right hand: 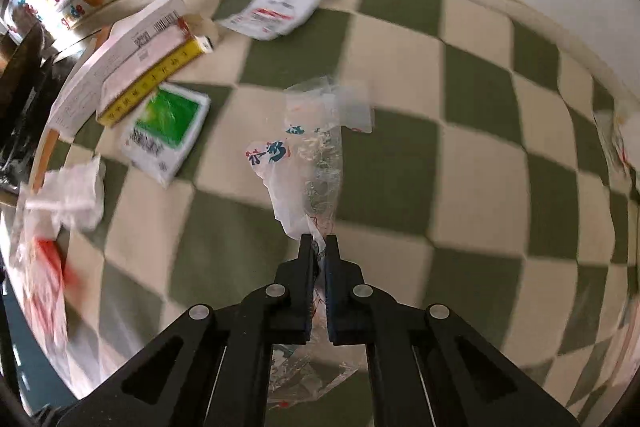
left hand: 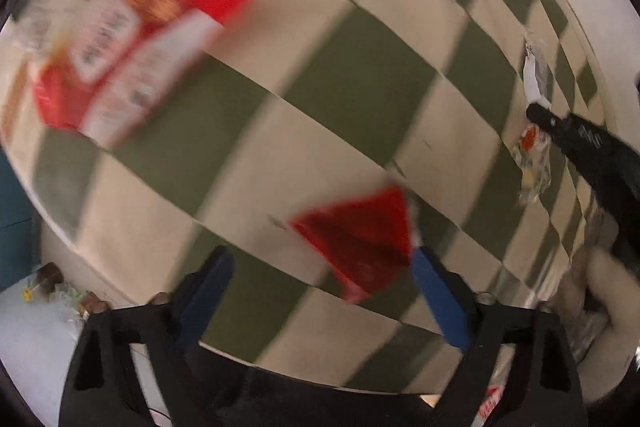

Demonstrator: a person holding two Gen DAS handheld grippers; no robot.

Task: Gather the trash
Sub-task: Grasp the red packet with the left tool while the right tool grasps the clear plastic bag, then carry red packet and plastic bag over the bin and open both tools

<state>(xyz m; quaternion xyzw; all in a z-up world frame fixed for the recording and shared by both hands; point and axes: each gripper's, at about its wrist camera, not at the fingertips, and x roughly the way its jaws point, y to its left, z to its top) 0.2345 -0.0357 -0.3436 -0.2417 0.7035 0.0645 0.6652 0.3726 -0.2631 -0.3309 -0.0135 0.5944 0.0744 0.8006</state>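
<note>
Two claws work over a round tabletop (right hand: 472, 155) covered in a green-and-cream checked cloth. The right claw (right hand: 319, 247) is pressed together on a clear plastic wrapper (right hand: 308, 163) printed with blue and red characters; the film runs up from between its pads, and more of it hangs crumpled below the jaws. The left claw (left hand: 320, 267) stands spread, its blue-padded fingers (left hand: 440, 303) wide apart. A red wrapper (left hand: 364, 239) lies on the cloth just ahead of it, nearer the right-hand finger and close against that finger's tip; whether they touch is lost in the blur.

Only the right wrist view shows the litter at the far side clearly: a green-and-white packet (right hand: 168, 131), a yellow-edged box (right hand: 148, 83) lying on a larger white carton (right hand: 120, 47), a white sachet with green print (right hand: 280, 7) near the rim, and a crumpled white tissue (right hand: 68, 195) at the left edge.

Only the left wrist view shows a large red-and-white bag (left hand: 124, 43), heavily blurred, and the right claw from outside: its black tip is at the right edge, against the clear wrapper, with a light sleeve (left hand: 612, 291) below.
</note>
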